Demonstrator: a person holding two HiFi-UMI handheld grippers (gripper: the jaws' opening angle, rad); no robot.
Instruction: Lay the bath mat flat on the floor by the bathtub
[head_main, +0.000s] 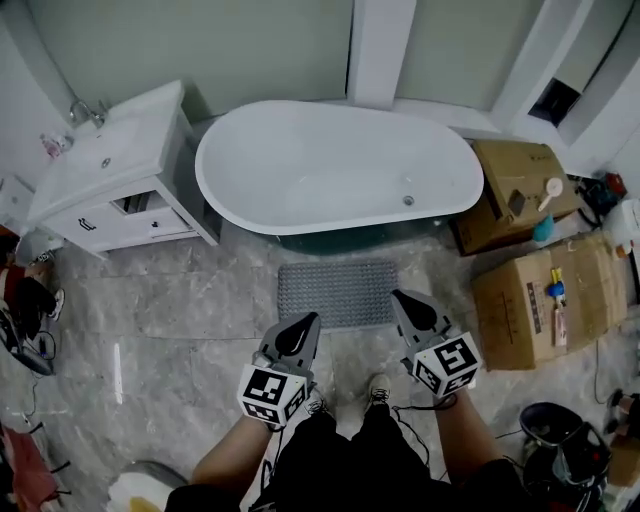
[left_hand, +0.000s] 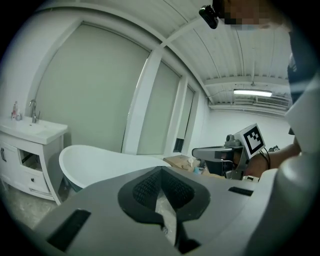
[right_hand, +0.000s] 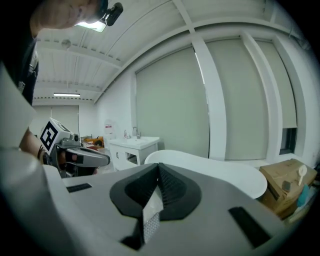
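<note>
Floor of grey veined marble (head_main: 170, 300) spreads under you, with the white oval bathtub (head_main: 330, 165) at its far side and the white sink cabinet (head_main: 110, 175) to the tub's left. Between the tub and your feet, the grey rectangular textured bath mat (head_main: 335, 292) lies flat on the floor, its long edge just beside the tub's base. You hold both tongs near the mat's near edge, the left tongs (head_main: 303, 322) and the right tongs (head_main: 402, 298) each clenched tip to tip with nothing gripped.
</note>
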